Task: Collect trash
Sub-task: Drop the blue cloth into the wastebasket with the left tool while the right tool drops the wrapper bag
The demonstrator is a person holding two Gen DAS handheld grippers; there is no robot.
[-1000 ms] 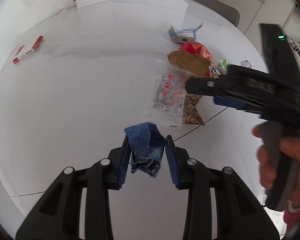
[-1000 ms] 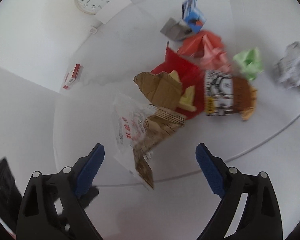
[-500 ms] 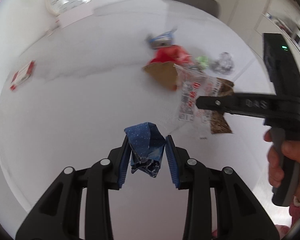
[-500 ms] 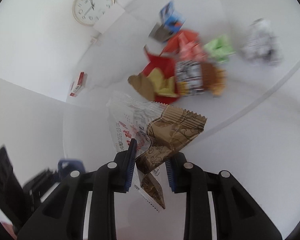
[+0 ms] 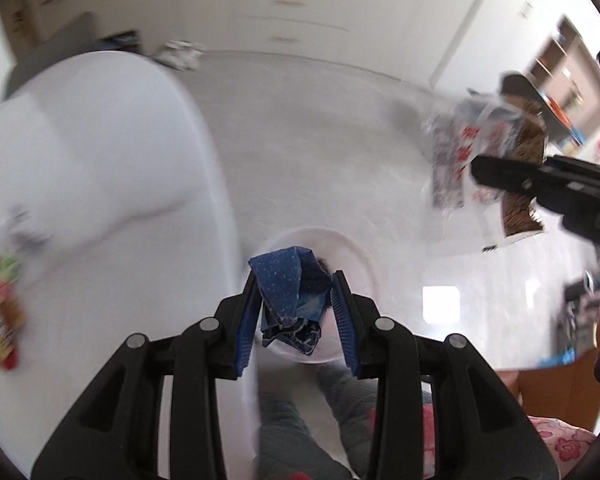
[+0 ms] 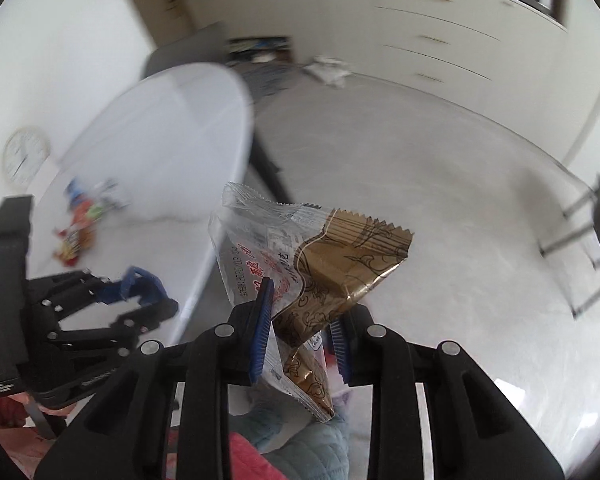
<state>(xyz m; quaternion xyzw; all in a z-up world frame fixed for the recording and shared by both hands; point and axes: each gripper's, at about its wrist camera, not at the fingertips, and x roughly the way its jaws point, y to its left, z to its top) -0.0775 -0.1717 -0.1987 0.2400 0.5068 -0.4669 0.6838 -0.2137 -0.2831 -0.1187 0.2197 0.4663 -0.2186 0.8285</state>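
My left gripper (image 5: 296, 320) is shut on a crumpled blue wrapper (image 5: 288, 296) and holds it over a white round bin (image 5: 352, 256) on the floor beside the table. My right gripper (image 6: 302, 320) is shut on a clear and gold-brown snack wrapper (image 6: 324, 264), held in the air off the table's edge. That wrapper also shows in the left wrist view (image 5: 484, 152), at the upper right. The left gripper with its blue wrapper (image 6: 140, 280) shows in the right wrist view at the left.
The white round table (image 5: 84, 160) is on the left, with several pieces of trash (image 6: 80, 224) still lying on it. Grey floor (image 6: 420, 168) lies ahead, with white cabinets (image 6: 440, 32) behind. A person's legs are below the grippers.
Both grippers have swung away from the table's top toward the floor, each carrying its wrapper. The right gripper closed on the snack wrapper about a second ago. The white bin has come into view.
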